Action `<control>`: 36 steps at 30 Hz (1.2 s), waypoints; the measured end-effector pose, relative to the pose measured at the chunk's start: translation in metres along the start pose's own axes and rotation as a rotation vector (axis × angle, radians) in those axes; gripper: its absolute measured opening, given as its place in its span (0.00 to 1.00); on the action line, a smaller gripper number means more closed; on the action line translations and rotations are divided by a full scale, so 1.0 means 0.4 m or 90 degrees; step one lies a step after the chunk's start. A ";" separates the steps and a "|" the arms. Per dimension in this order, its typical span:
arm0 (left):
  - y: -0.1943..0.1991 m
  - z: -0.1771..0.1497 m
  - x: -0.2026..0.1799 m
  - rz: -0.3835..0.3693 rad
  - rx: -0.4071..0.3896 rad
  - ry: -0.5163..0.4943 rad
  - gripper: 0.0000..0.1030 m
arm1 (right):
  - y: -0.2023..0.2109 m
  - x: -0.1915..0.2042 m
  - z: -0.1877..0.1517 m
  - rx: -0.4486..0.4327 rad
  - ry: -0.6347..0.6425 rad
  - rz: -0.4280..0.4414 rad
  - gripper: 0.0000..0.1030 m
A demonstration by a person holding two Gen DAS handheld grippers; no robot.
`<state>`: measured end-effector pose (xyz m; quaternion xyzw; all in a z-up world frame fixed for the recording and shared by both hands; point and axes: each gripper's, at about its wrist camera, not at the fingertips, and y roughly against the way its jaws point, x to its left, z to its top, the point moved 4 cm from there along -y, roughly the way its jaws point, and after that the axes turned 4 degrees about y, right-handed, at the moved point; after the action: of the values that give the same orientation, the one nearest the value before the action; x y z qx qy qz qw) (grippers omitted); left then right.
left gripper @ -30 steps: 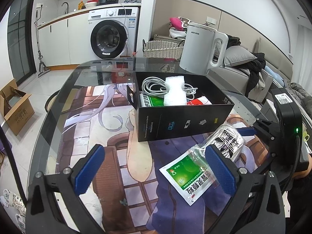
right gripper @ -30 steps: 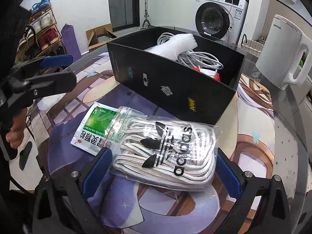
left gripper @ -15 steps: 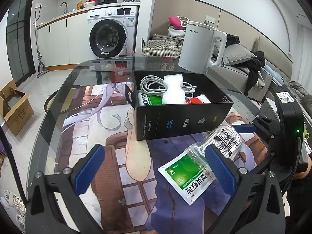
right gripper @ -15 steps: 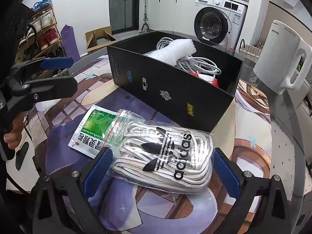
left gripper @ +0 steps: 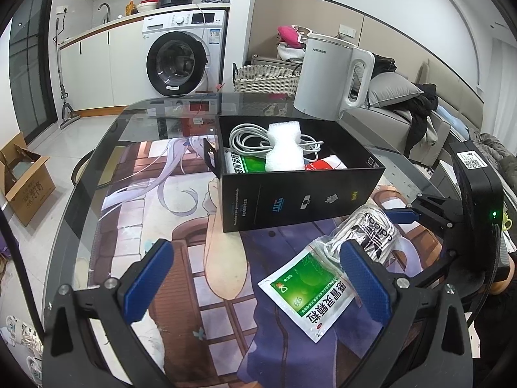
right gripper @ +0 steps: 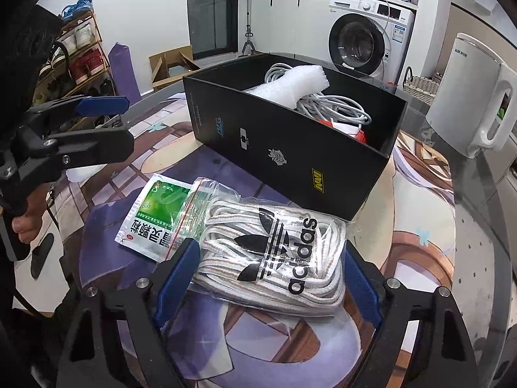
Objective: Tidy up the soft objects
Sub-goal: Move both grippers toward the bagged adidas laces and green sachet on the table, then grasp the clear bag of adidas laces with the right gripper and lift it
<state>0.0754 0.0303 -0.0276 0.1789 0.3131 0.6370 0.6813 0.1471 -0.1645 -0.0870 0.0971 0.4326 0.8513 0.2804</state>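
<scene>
A clear zip bag of white cords with a black adidas logo (right gripper: 271, 252) lies on the printed mat in front of a black open box (right gripper: 290, 155). My right gripper (right gripper: 266, 283) straddles the bag with its jaws closing; the blue pads (right gripper: 176, 274) stand at the bag's two edges without squeezing it. A green and white sachet (right gripper: 155, 213) lies partly under the bag's zip end. My left gripper (left gripper: 255, 278) hovers open over the mat with nothing between its fingers. From there the bag (left gripper: 371, 232) and sachet (left gripper: 310, 287) lie to its right.
The black box (left gripper: 300, 200) holds a white cable, a foam roll (left gripper: 284, 148), a green packet and a red one. A white kettle (left gripper: 329, 77) stands behind it on the glass table (left gripper: 97, 174). A cardboard box (left gripper: 26, 181) sits on the floor at left.
The right gripper's pads have drawn inward until they stand at the edges of the adidas bag. The left gripper, the bag and the sachet have stayed put.
</scene>
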 end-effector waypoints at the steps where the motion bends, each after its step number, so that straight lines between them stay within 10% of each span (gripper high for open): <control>1: -0.001 0.000 -0.001 0.000 0.001 -0.001 1.00 | 0.000 -0.002 -0.001 -0.002 -0.003 0.005 0.84; 5: 0.001 0.001 -0.007 -0.002 0.002 -0.004 1.00 | 0.006 -0.012 0.000 -0.013 -0.012 0.018 0.74; 8: 0.003 0.003 -0.003 -0.003 0.000 -0.003 1.00 | 0.030 -0.031 0.009 -0.029 -0.026 0.026 0.26; 10: 0.002 0.002 -0.001 0.001 0.001 -0.003 1.00 | 0.044 -0.057 0.011 -0.029 -0.041 0.029 0.23; 13: 0.003 0.002 0.001 0.001 0.002 -0.001 1.00 | 0.056 -0.053 0.004 -0.032 -0.012 0.032 0.29; 15: 0.003 0.004 0.002 0.000 0.001 -0.001 1.00 | 0.055 -0.047 -0.001 -0.020 0.002 0.041 0.62; 17: 0.003 0.003 0.002 0.001 0.003 -0.002 1.00 | 0.053 -0.041 -0.004 -0.027 0.008 0.052 0.75; 27: -0.024 -0.016 0.006 0.015 0.039 -0.014 1.00 | 0.087 0.066 -0.045 -0.003 0.136 0.180 0.76; 36: -0.028 -0.020 0.011 0.012 0.047 -0.015 1.00 | 0.056 0.027 -0.014 -0.010 0.114 0.131 0.86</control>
<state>0.0786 0.0319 -0.0416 0.2142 0.3271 0.6291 0.6719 0.1270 -0.1728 -0.0736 0.0626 0.4369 0.8842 0.1529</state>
